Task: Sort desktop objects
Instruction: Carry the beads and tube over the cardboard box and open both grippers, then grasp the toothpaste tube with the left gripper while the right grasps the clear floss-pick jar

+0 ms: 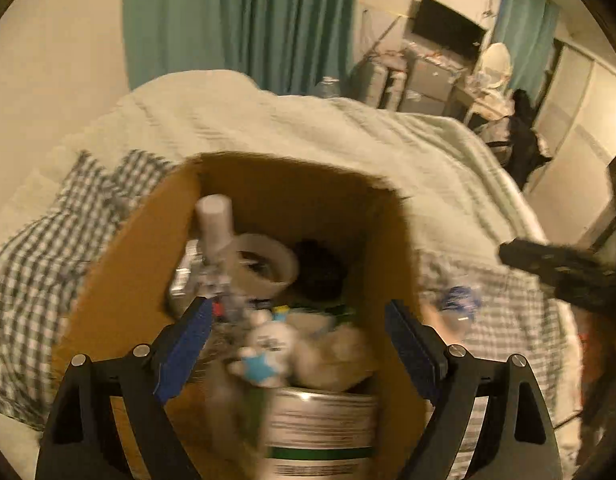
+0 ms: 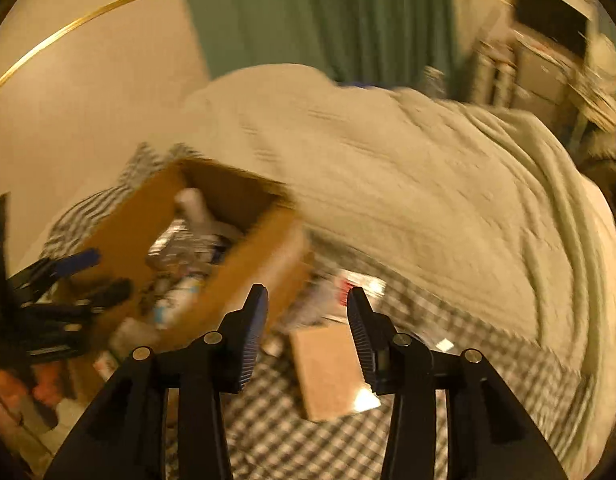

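Checked bedding serves as the work surface, with a cardboard box (image 1: 120, 280) of sorted clutter standing on it. Left gripper (image 1: 298, 344) hangs spread wide over the box, empty. Right gripper (image 2: 307, 334) is parted above a flat tan packet (image 2: 332, 372) lying beside the box. Packet appears light and stiff; pinching an edge looks advisable.

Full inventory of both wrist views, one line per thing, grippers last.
brown cardboard box: 1, on the checked sheet, full of blurred items
white plastic bottle: 1, upright in box, far left
beige tape roll: 1, in box centre
silver can with green band: 1, box near edge
flat tan cardboard packet: 1, on sheet right of box
pale green quilt: 1, behind box
black-and-white checked sheet: 1, under everything
left gripper: open, over box
right gripper: open, over packet
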### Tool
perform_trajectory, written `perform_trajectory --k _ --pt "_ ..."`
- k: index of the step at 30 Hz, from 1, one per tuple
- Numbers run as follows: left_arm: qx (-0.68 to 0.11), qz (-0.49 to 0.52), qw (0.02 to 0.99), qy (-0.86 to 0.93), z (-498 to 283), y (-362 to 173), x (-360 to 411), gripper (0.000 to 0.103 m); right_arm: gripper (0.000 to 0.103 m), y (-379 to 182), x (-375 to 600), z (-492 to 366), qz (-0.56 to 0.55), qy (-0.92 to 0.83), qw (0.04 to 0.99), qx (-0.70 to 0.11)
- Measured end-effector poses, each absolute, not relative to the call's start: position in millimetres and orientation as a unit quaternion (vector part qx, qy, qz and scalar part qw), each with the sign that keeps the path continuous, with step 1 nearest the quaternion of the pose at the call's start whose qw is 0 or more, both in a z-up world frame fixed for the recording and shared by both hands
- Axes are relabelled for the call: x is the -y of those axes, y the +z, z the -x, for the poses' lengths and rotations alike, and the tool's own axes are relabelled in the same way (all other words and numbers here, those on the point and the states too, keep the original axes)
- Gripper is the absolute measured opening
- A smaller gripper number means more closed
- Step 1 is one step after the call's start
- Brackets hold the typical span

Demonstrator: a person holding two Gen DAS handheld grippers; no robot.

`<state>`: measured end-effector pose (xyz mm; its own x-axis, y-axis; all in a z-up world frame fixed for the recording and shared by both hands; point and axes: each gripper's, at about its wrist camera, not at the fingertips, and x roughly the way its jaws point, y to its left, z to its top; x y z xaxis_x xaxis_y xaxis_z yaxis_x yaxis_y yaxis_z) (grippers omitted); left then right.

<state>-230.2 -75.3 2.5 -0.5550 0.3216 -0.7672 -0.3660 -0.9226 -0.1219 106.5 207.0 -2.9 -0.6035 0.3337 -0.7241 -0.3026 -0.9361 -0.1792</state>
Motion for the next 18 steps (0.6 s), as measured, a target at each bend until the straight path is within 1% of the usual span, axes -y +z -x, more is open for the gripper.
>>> perform_trajectory --k 1,2,3,5,9,14,15,16,18 --pt "-0.022 0.426 0.207 0.880 226 7 67 0.090 0.043 -2 -220 -114 0.406 0.892 0.199 0.007" --pt "-0.021 0.425 0.218 0.878 220 11 58 0.090 0.046 -2 -227 -119 0.406 0.890 0.206 -0.001" --pt "-0.020 0.424 0.232 0.876 214 14 50 0.090 0.047 0 -233 -126 0.406 0.889 0.211 -0.011" --pt "-0.018 0.419 0.267 0.868 198 21 31 0.090 0.047 2 -245 -140 0.403 0.887 0.222 -0.030" --pt "-0.022 0.414 0.319 0.852 167 24 -3 0.092 0.047 4 -257 -163 0.407 0.883 0.229 -0.041" --pt "-0.016 0.431 0.379 0.819 139 0 -44 0.092 0.052 0 -267 -195 0.417 0.879 0.224 -0.051" --pt "-0.018 0.427 0.387 0.817 136 -6 -48 0.094 0.053 -2 -268 -199 0.417 0.879 0.225 -0.052" --pt "-0.028 0.421 0.389 0.819 134 -17 -54 0.098 0.054 -3 -271 -206 0.418 0.878 0.224 -0.055" --pt "-0.063 0.406 0.375 0.831 132 -36 -65 0.099 0.054 -9 -278 -219 0.425 0.875 0.223 -0.065"
